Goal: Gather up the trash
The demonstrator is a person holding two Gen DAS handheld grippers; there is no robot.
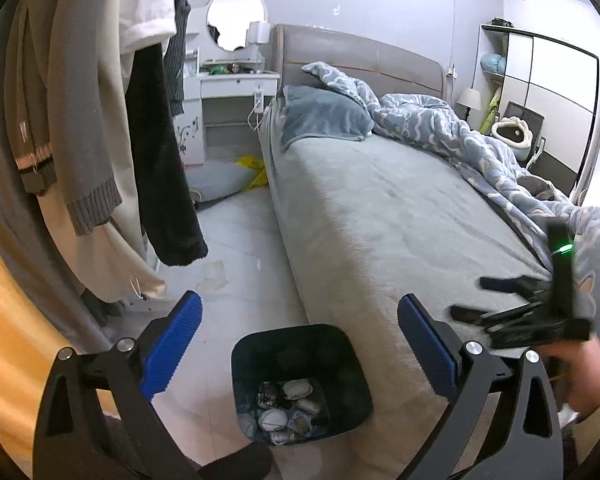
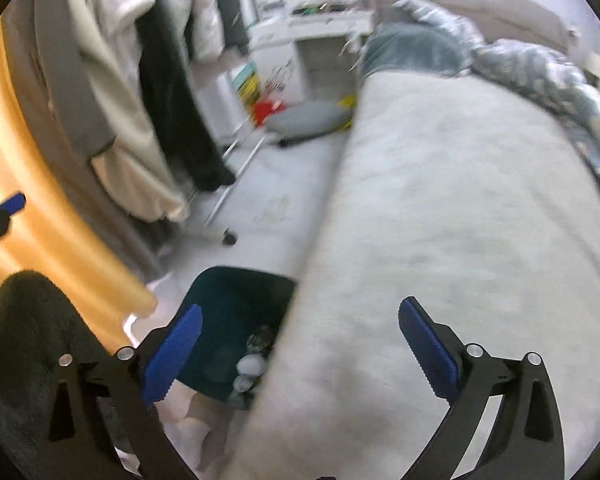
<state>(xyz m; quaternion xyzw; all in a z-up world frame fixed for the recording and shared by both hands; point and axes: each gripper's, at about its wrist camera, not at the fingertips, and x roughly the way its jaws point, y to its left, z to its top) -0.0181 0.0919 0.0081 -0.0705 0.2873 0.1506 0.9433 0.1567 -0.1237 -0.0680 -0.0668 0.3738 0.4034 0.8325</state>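
Trash bin (image 1: pixel 300 376) sits on the floor (image 1: pixel 236 240), near, against the bed's (image 1: pixel 380 216) left side, crumpled wads (image 1: pixel 288 404) at its bottom. I see my left gripper (image 1: pixel 298 344) above it, fingers wide apart, empty. Right gripper (image 2: pixel 300 350), over the bed edge, fingers likewise apart, empty.

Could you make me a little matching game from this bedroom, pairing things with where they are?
Things:
1. trash bin
2. round mirror
3. grey pillow
4. patterned duvet

Places:
A. above the white dressing table
B. bunched on the bed
C. on the floor beside the bed's foot, wads inside
D. on the floor near the dressing table

Pairs: 1-C, 2-A, 3-D, 4-B
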